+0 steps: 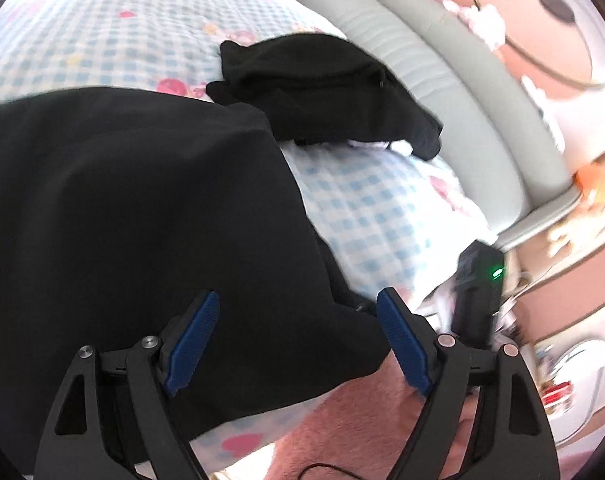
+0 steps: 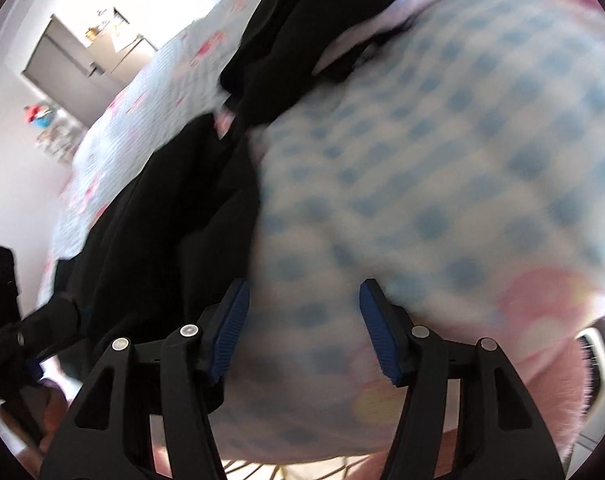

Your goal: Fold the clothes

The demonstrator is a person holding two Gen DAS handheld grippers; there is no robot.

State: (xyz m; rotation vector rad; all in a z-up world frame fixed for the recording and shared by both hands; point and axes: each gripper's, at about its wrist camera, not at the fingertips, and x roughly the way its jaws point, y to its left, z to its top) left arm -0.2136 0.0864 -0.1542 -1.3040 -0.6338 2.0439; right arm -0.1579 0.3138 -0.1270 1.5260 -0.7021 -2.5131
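Left wrist view: the left gripper (image 1: 298, 344) has its blue ribbed fingers (image 1: 192, 344) spread wide with nothing between them, held above the near edge of a large smooth black garment (image 1: 142, 208) that lies spread in a broad panel across the blue-and-white checked bedspread with pink prints (image 1: 366, 208). Farther off, a smaller bundle of black knitted clothing (image 1: 326, 92) lies compact on the same bedspread, just beside the grey padded bed frame (image 1: 454, 92); it looks folded or gathered, but which cannot be determined. A black device with a green light (image 1: 478, 292) shows at the right edge. Right wrist view: the right gripper (image 2: 302, 328) also has its fingers spread and empty, positioned over bare checked bedspread; this view is blurred. The large black garment lies to the left of the fingers in rumpled ridges, and more black cloth (image 2: 302, 32) lies beyond it. Judgement of progress: the large garment lies open and is not in a finished fold, and neither gripper grips it. No container is visible in either view; all clothing rests directly on the bed.
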